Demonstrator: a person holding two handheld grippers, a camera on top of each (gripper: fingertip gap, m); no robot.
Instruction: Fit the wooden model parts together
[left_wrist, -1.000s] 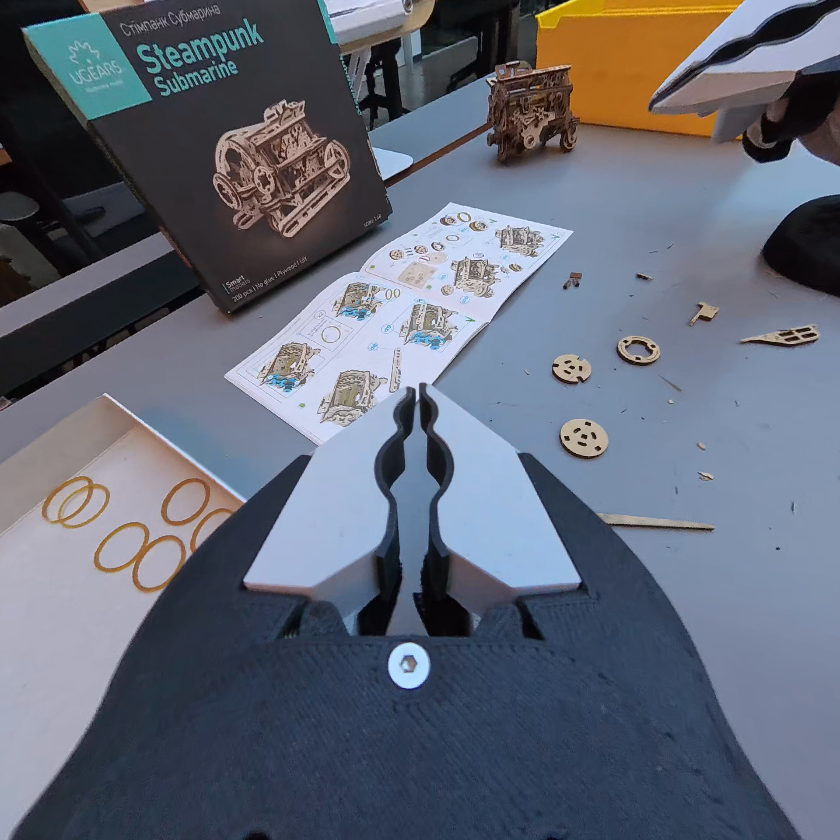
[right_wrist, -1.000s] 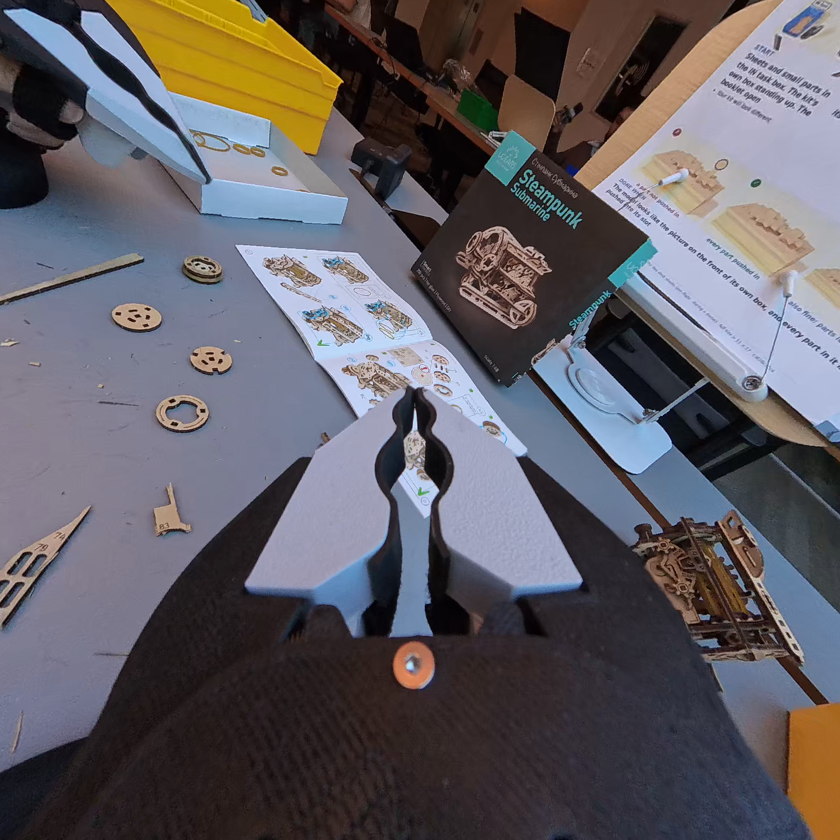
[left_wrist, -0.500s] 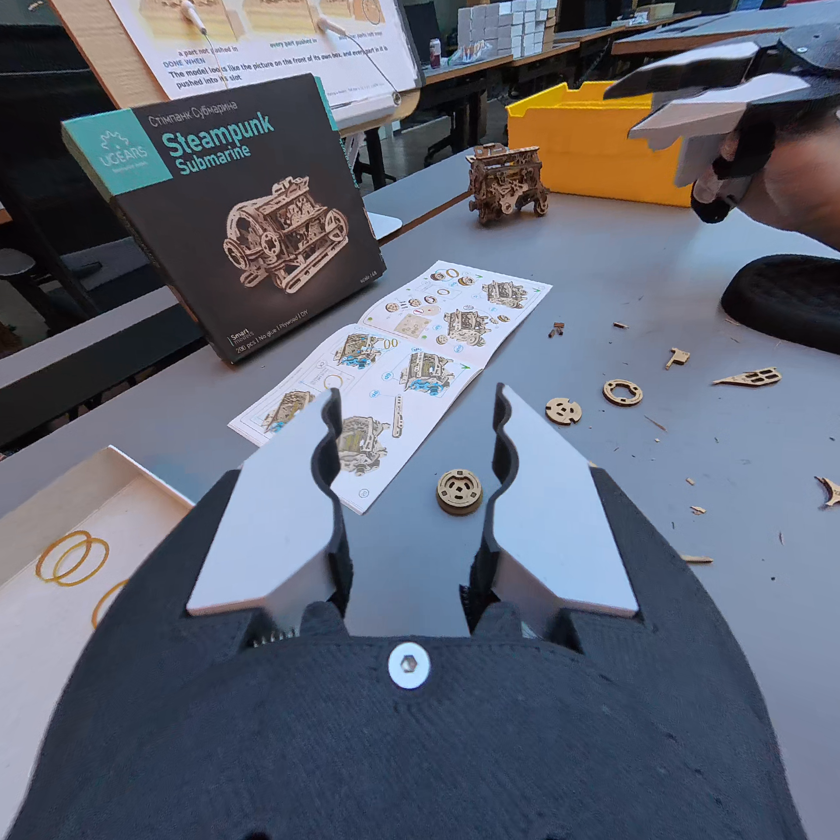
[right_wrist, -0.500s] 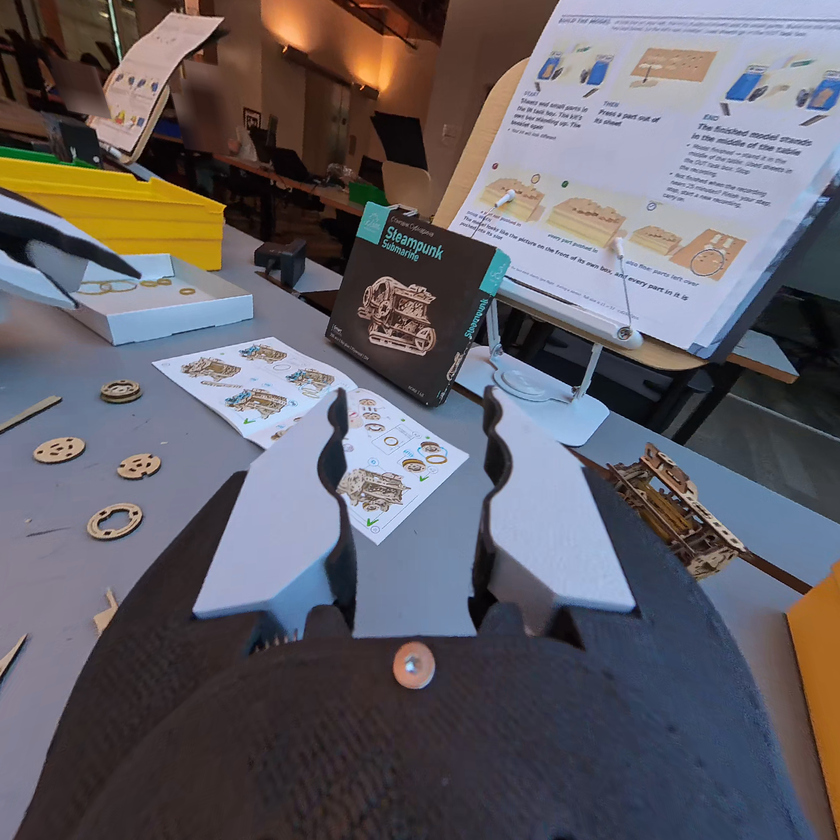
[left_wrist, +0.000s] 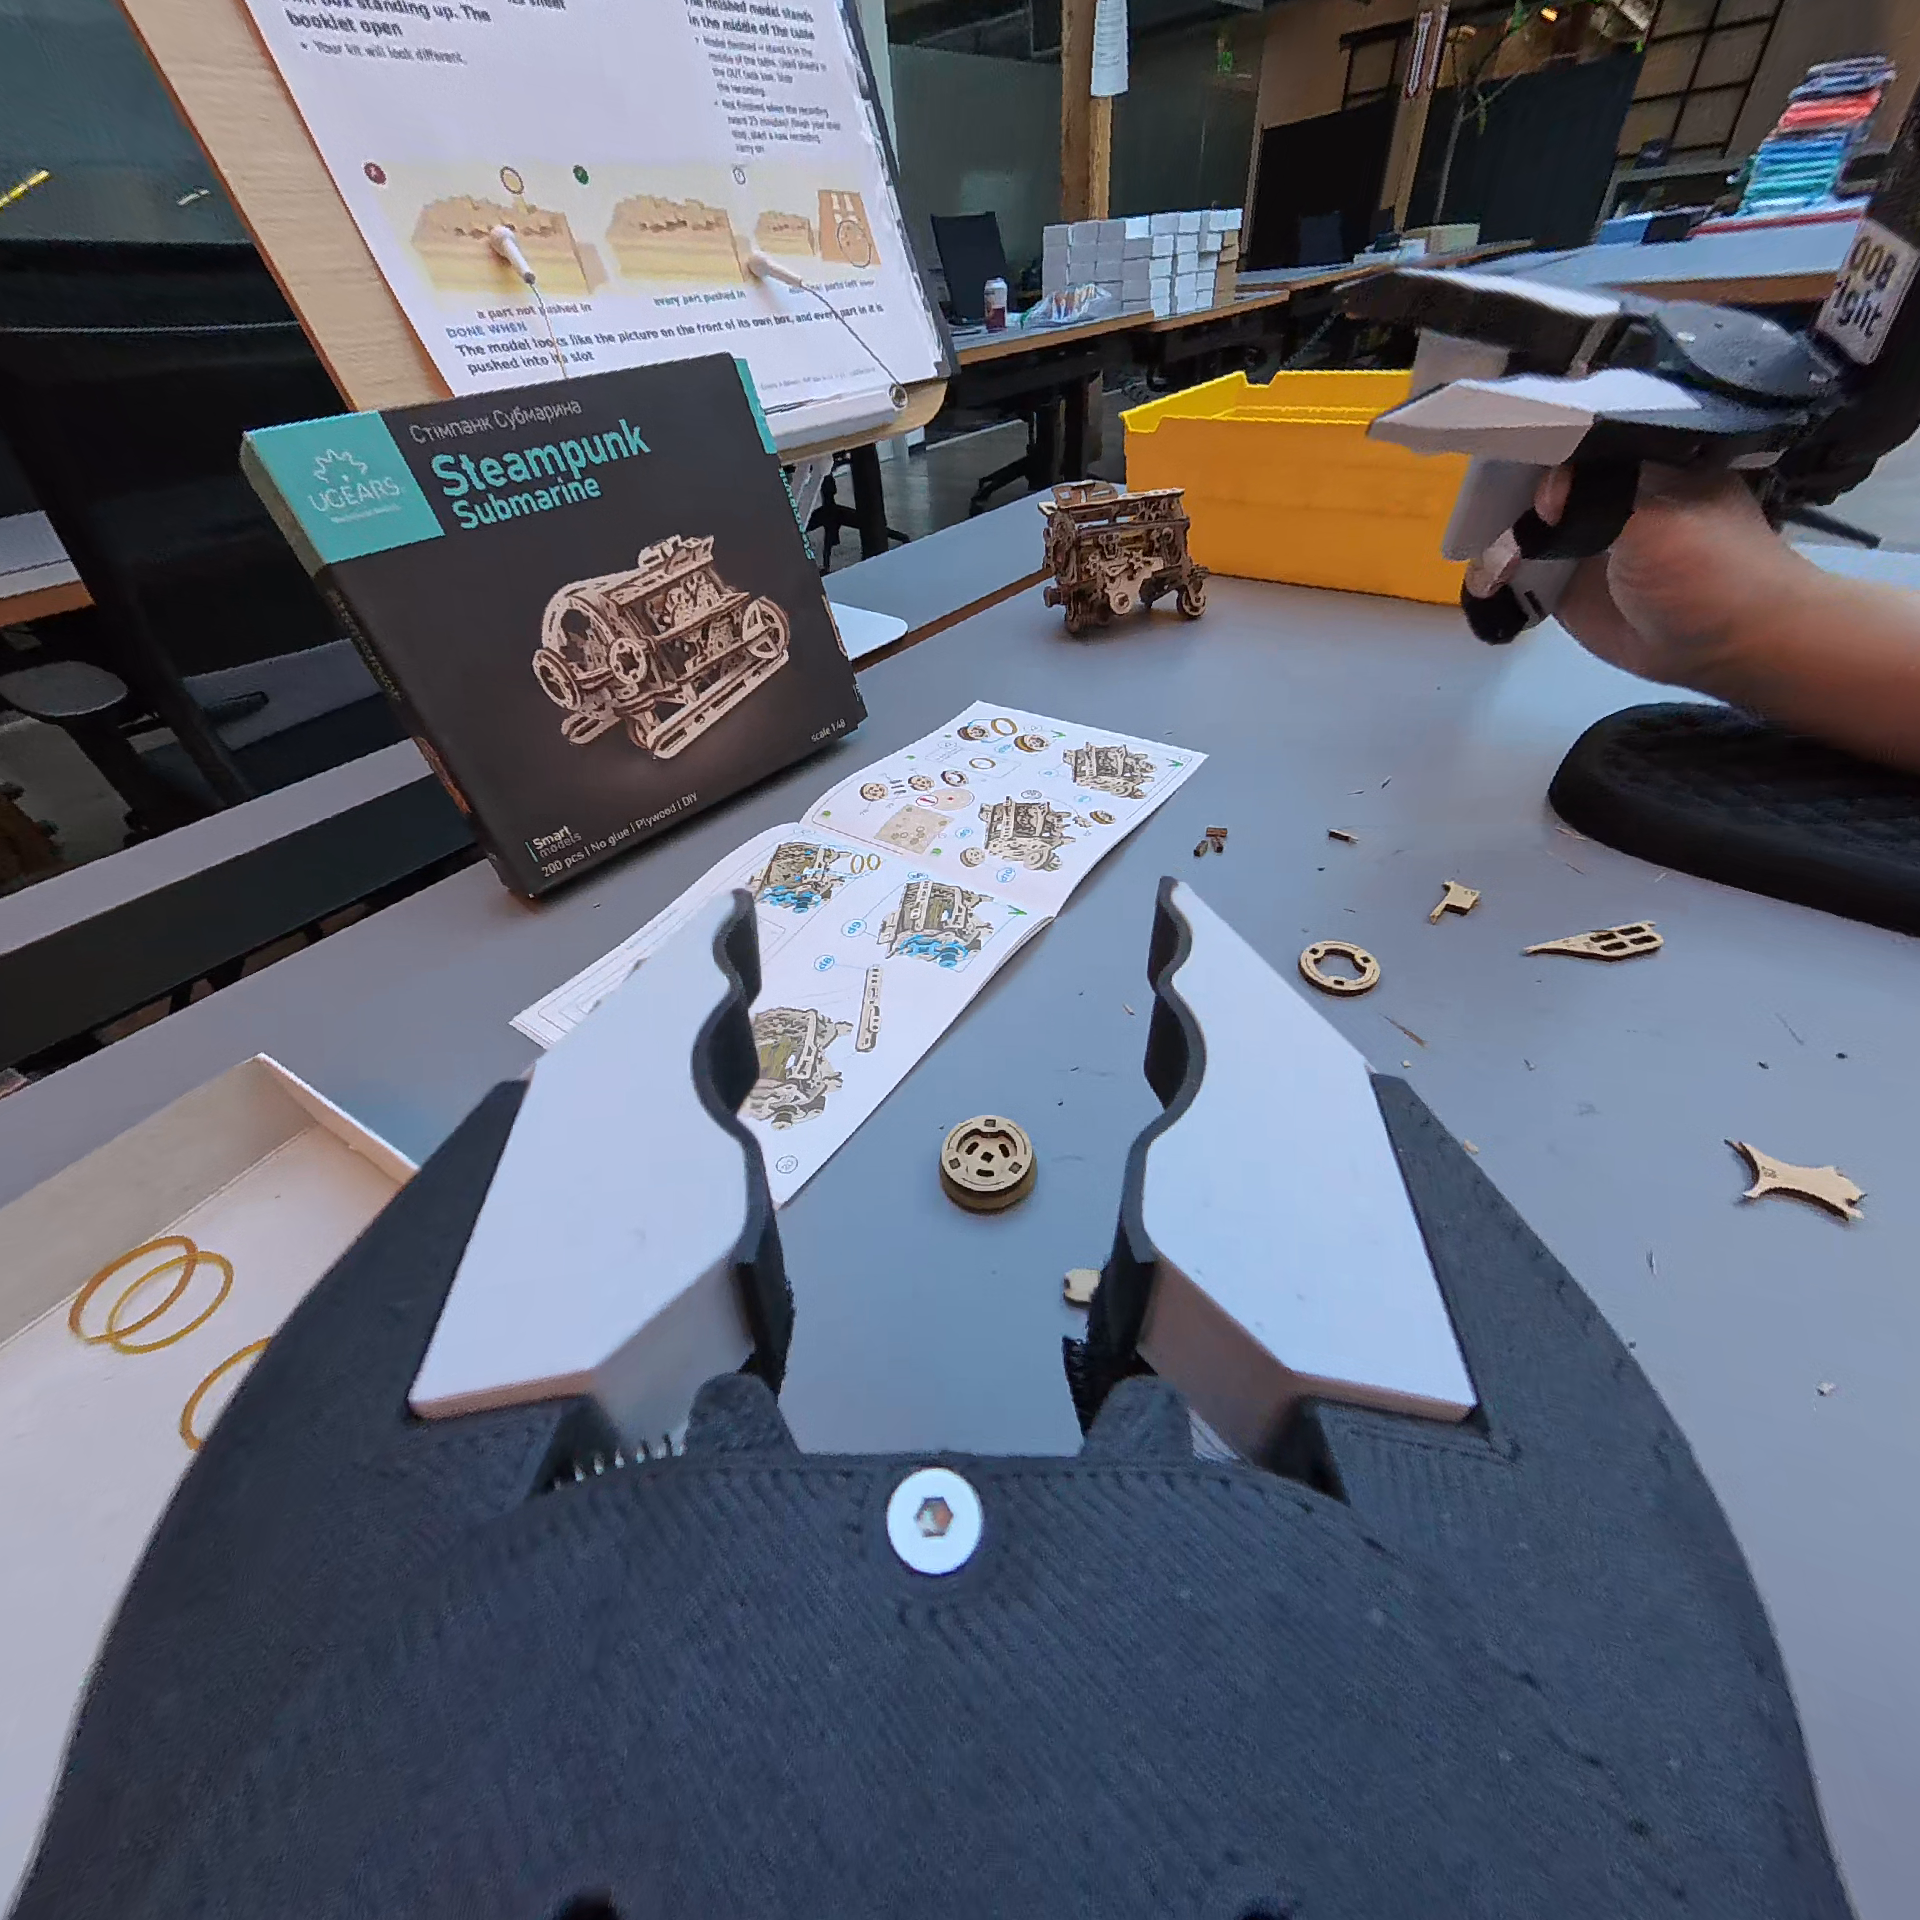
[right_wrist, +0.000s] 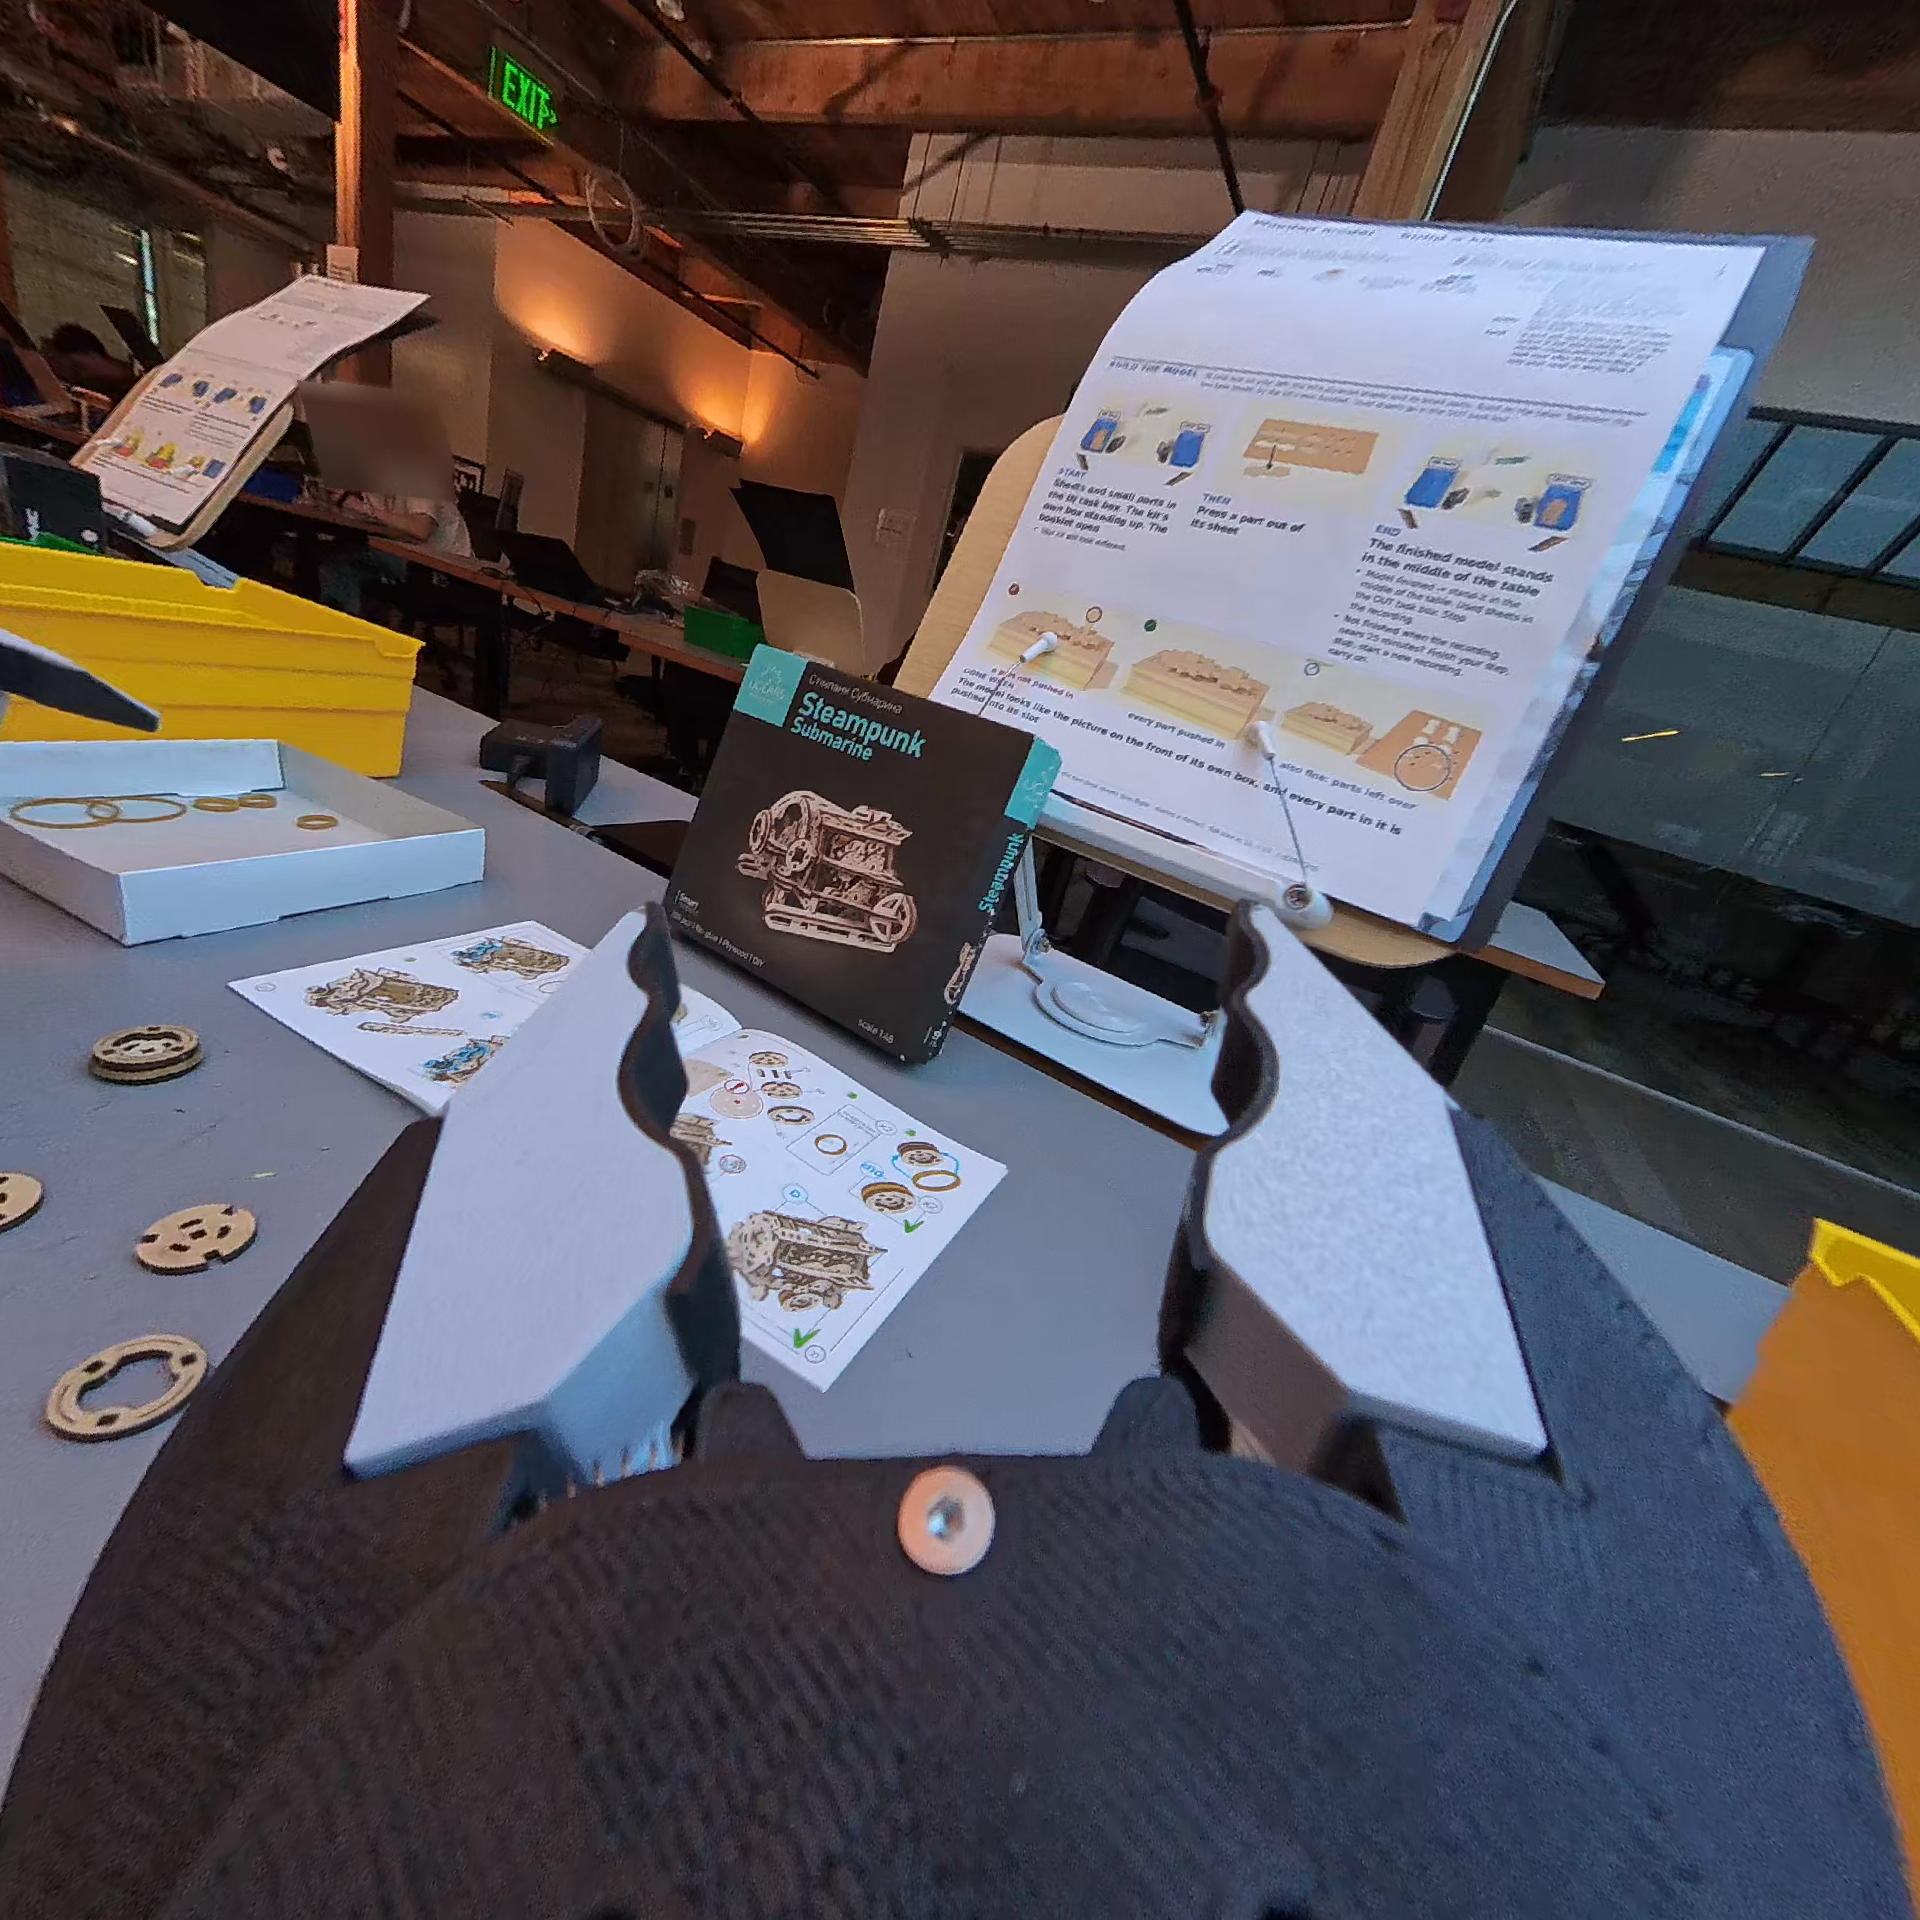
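At your far left a white tray (left_wrist: 312, 1122) is holding loose rubber bands (left_wrist: 151, 1294), and beside it the open instruction booklet (left_wrist: 914, 904) is lying flat in front of the upright kit box (left_wrist: 561, 623).

You are holding the left gripper (left_wrist: 951, 1049) with its jaws spread wide and empty, and the stacked wooden disc (left_wrist: 987, 1162) is sitting on the grey table (left_wrist: 1558, 1195) right between them, untouched. It is looking light, stiff and thin-edged, likely brittle at its cut-outs, so you are better off pinching it across the rim than pressing on its face.

Further right, a flat wooden ring (left_wrist: 1338, 967), a star-shaped offcut (left_wrist: 1797, 1188) and a pointed slotted strip (left_wrist: 1595, 942) are lying well apart; such flat plywood is probably hard to lift off a smooth top.

The part-built wooden model (left_wrist: 1122, 556) is standing near the yellow bin (left_wrist: 1278, 488). The right gripper (right_wrist: 940, 1034) is hovering above the table, jaws likewise wide and empty.

The table is carrying splinters and crumbs, and the room behind is a dim workshop with benches.
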